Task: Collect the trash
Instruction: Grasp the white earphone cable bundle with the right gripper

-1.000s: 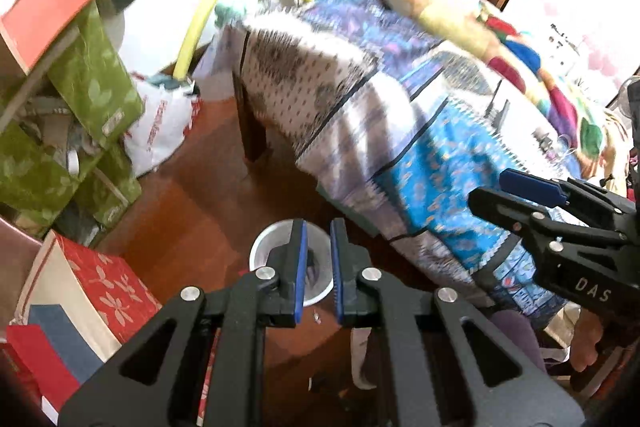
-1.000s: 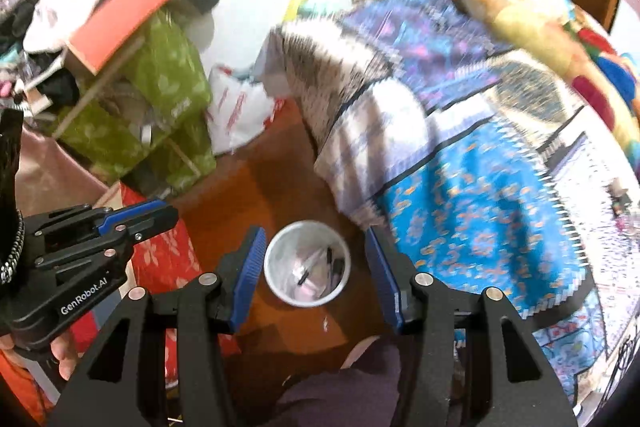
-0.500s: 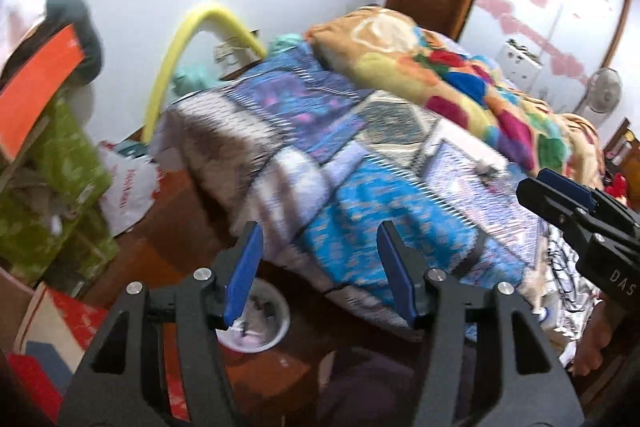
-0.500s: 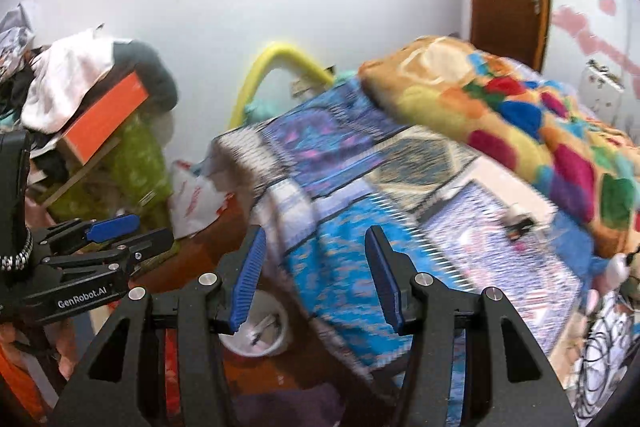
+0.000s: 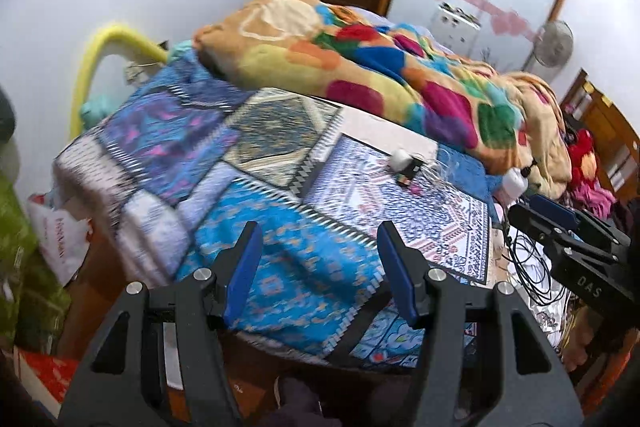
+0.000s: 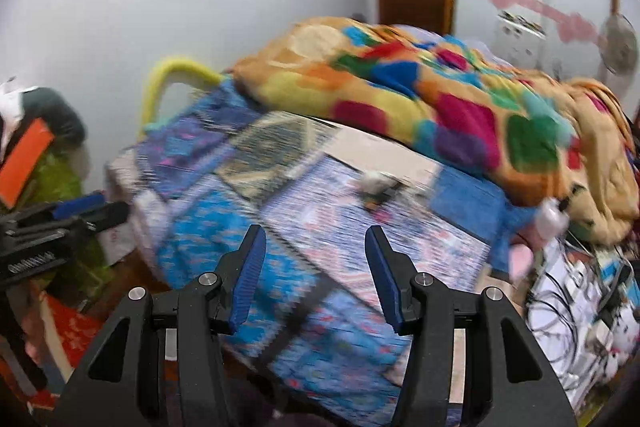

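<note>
A: Left wrist view: we face the bed (image 5: 280,219), patchwork cover over most of the frame, the bright blanket (image 5: 400,67) heaped along its far side. No bin shows in either view.

B: Agreed. On the cover, ahead and to the right of our left hand-held gripper (image 5: 318,275), lies a small cluster of litter (image 5: 406,167): a pale crumpled piece touching something dark, with what looks like clear wrapper just beside it. It is too small for us to name.

A: Right wrist view has the same cluster (image 6: 378,189), blurred, ahead of our right hand-held gripper (image 6: 314,273) and only a little right of its centre line.

B: So which is nearer?

A: We judge the right one better lined up: the cluster sits almost between its fingers' line of sight, while from the left it lies off toward the right finger (image 5: 394,279). The right tool also shows at the far right edge of the left view, on the cluster's side.

B: Long axis?

A: We cannot tell for certain; the dark piece seems to run slantwise across the cover.

B: State of the tools?

A: Both spread wide, nothing between the blue pads. A second pale object (image 5: 514,183) lies at the blanket's edge, farther right, near the cables (image 5: 528,267).
</note>
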The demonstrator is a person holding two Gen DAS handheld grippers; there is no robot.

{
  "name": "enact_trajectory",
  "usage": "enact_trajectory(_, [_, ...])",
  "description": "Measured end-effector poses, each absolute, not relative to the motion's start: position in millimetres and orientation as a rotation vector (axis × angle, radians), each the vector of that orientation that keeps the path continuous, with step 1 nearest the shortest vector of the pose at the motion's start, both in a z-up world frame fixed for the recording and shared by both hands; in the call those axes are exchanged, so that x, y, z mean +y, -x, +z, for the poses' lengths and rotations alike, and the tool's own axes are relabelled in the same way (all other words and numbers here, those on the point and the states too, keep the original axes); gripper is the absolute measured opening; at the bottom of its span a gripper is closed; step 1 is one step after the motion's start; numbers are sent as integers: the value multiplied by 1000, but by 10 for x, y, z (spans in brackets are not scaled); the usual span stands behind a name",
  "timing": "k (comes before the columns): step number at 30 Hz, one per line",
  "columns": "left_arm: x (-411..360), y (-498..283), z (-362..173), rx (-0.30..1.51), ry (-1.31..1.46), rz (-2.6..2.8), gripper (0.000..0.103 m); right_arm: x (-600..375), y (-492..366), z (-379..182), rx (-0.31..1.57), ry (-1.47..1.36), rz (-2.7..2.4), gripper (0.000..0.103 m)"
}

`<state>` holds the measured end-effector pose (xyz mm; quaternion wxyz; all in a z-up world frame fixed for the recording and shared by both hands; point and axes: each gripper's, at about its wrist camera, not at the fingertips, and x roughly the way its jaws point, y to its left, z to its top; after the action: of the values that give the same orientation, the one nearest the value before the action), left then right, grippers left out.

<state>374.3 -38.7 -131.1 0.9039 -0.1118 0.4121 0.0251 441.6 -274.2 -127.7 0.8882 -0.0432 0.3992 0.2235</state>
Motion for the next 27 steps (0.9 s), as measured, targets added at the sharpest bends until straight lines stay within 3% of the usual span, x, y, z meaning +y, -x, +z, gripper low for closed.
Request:
enact_trajectory(9, [-893, -4546, -1808, 944, 205, -43, 58, -3462, -5008, -1581, 913, -48, 353, 48])
enact_trajectory(27, [-1324, -5991, -2659, 1065, 246, -192, 58, -3331, -6145, -2571, 1123, -165, 456, 48])
